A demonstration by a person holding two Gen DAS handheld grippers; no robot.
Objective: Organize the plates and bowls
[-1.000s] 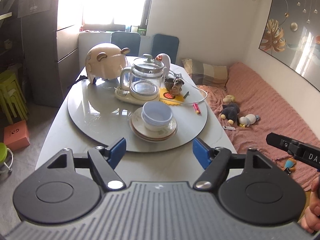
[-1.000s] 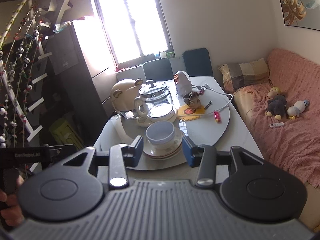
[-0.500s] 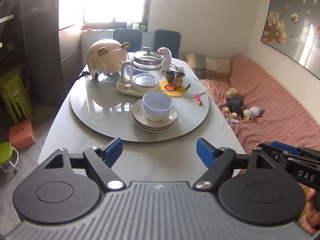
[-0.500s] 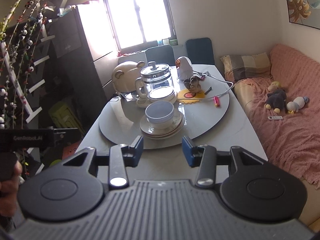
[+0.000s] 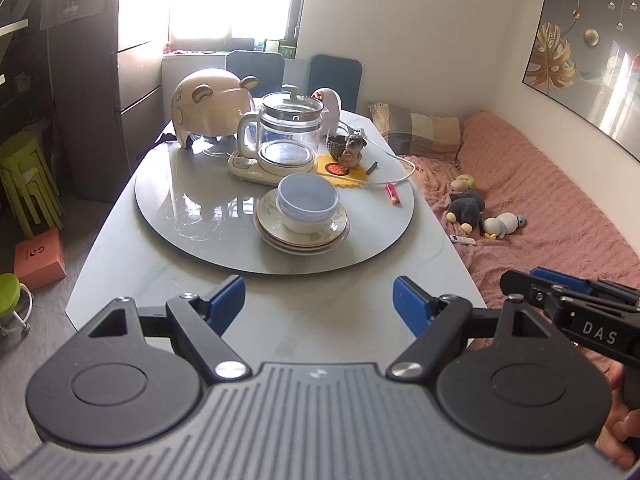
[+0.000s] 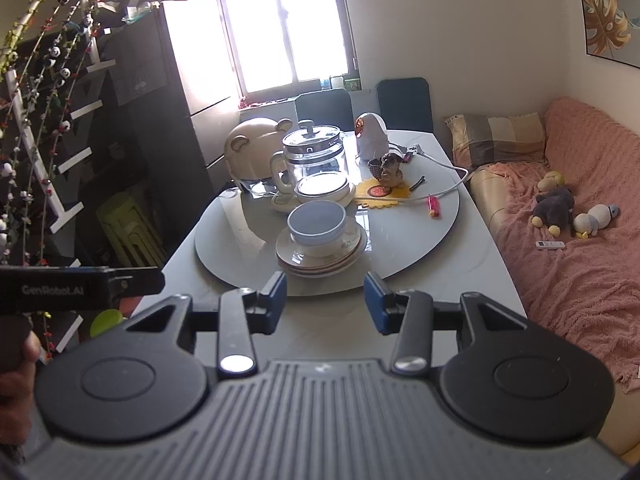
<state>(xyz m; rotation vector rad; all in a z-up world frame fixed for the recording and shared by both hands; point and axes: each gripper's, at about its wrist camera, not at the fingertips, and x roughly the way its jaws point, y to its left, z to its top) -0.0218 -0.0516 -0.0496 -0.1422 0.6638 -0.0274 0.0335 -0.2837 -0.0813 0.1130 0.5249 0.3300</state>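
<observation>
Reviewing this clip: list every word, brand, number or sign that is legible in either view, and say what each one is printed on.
"DAS" (cut off by the frame edge): on the black body of the right gripper, seen from the left wrist view.
"GenRobot.AI": on the black body of the left gripper, seen from the right wrist view.
Orange box on the floor: a dark mark, too small to read.
Helmet side: small printing, too blurred to read.

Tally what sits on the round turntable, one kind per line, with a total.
Bowls: 2, nested
Plates: about 3, stacked; edges hard to separate
Glass kettle: 1
Bear-shaped appliance: 1
White egg-shaped gadget: 1
Figurine: 1
Yellow mat: 1
Red lighter: 1
Total: about 11
</observation>
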